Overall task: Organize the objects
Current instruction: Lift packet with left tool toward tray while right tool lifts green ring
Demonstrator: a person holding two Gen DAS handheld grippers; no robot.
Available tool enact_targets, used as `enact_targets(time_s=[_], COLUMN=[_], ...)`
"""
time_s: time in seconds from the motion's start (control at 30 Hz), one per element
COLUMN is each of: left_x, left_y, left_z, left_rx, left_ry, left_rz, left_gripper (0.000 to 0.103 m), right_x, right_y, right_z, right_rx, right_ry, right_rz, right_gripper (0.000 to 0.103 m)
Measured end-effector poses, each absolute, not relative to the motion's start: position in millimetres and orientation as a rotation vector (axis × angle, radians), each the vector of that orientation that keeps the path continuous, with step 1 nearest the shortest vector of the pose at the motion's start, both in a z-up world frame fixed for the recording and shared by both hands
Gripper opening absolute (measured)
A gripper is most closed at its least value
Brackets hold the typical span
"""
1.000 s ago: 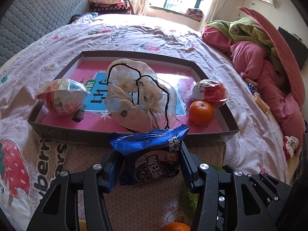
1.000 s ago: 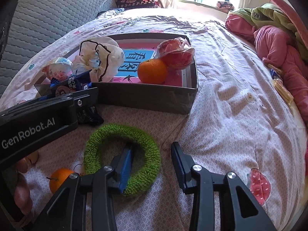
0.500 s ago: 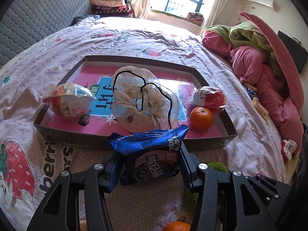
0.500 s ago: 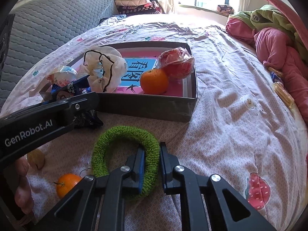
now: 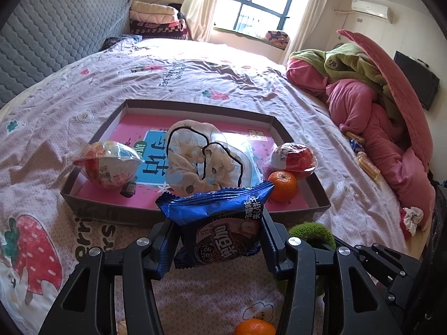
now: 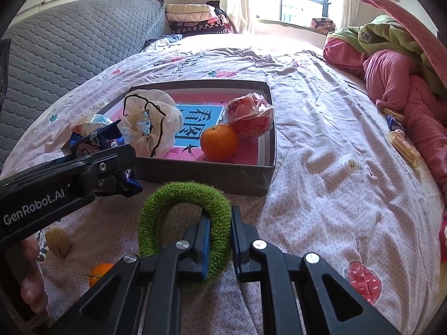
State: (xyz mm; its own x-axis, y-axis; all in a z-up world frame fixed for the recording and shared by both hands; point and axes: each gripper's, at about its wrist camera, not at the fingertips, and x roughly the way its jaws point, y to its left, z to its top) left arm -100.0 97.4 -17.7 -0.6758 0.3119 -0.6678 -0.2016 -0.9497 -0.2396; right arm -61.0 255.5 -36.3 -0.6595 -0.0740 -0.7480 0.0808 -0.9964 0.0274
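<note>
Bed with a patterned sheet (image 6: 321, 145); a shallow grey box (image 5: 117, 215) with a pink floor lies on it as the collection point.

Already in the box: a cream cloth bundle with black trim (image 5: 201, 156) in the middle, a wrapped snack cup (image 5: 109, 167) at the left end, a red wrapped cup (image 5: 293, 157) at the right end, and an orange (image 5: 282, 185) just in front of that red cup.

Left gripper (image 5: 218, 240): fingers part-way apart and clamped on a blue biscuit packet (image 5: 220, 229), which is lifted off the sheet just short of the box's near wall. Not yet over the box.

Right gripper (image 6: 218, 240): jaws have just been closing and now sit narrow, pinching one side of a green fuzzy ring (image 6: 184, 217). The ring stands up from the sheet just in front of the box's near wall.

Still loose on the sheet near the person: a second, smaller orange (image 6: 99, 273) and a pale round object (image 6: 57, 240), too small to identify. A few wrapped snacks (image 6: 402, 142) lie well apart by the pink bedding; unclear whether they count.

Judgement: roughly half done. Four items are boxed, two are in hand awaiting placement, and at least two are left to fetch.
</note>
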Motion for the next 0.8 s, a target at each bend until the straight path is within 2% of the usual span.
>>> enact_targets(time_s=[0.47,0.8], left_x=[-96,-98], left_y=[62,40], left_z=[4,13], left_rx=[-0.973,-0.921], left_ry=[-0.211,-0.195], left_rz=[2.729,2.785], left_gripper=[0.054,0.054], right_x=[-60,-66], right_y=[240,233], right_z=[1,22], right_rx=[1.002,0.850], right_ry=[0.113,0.050], right_rz=[-2.956,-3.011], right_gripper=[0.013,0.013])
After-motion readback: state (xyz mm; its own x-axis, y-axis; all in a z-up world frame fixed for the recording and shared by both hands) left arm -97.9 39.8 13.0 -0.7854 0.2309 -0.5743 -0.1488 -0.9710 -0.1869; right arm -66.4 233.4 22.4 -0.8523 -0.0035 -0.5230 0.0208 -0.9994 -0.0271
